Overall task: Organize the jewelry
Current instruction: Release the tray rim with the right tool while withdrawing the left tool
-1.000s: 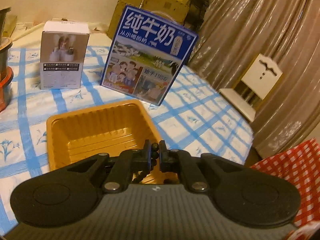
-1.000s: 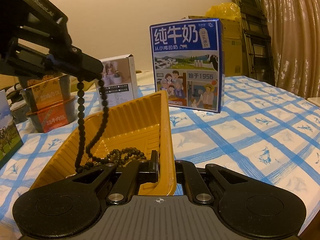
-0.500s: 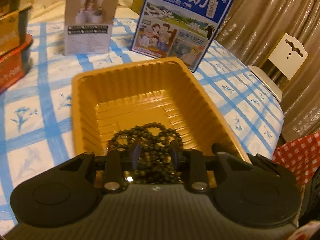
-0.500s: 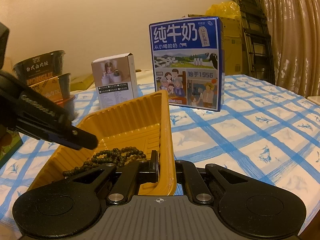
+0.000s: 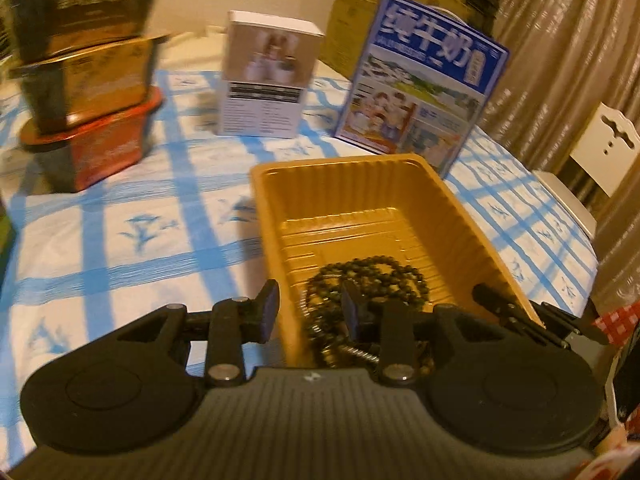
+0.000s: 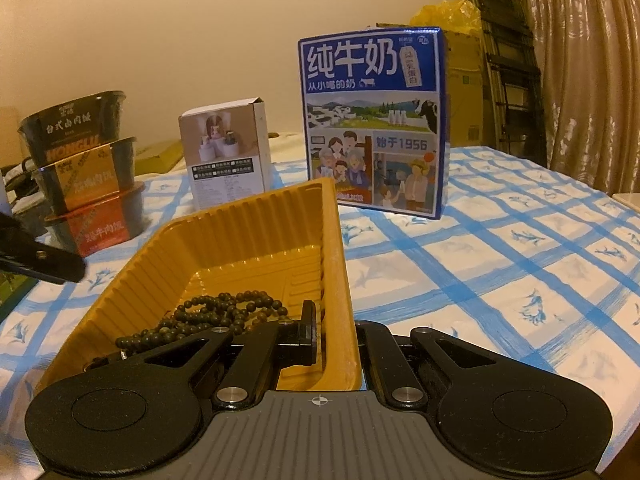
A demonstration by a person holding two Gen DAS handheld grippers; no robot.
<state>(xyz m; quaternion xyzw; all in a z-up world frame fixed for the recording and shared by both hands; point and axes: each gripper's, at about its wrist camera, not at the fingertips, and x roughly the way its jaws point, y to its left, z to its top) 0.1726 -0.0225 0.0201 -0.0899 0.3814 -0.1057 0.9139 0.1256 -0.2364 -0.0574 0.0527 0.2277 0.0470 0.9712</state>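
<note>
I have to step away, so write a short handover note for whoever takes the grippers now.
Left gripper: open, empty, straddling the yellow tray's near-left wall.
Right gripper: shut on the tray's right wall, steadying it.
Dark bead necklace: lies heaped inside the tray, released.
Done: necklace is in the tray.
Left: no other jewelry shows in either view; look around, then let go of the tray.

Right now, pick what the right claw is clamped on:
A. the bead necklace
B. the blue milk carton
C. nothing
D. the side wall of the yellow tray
D: in the right wrist view the right claw pinches the yellow tray wall, one finger inside, one outside; the bead necklace lies loose on the tray floor.
</note>
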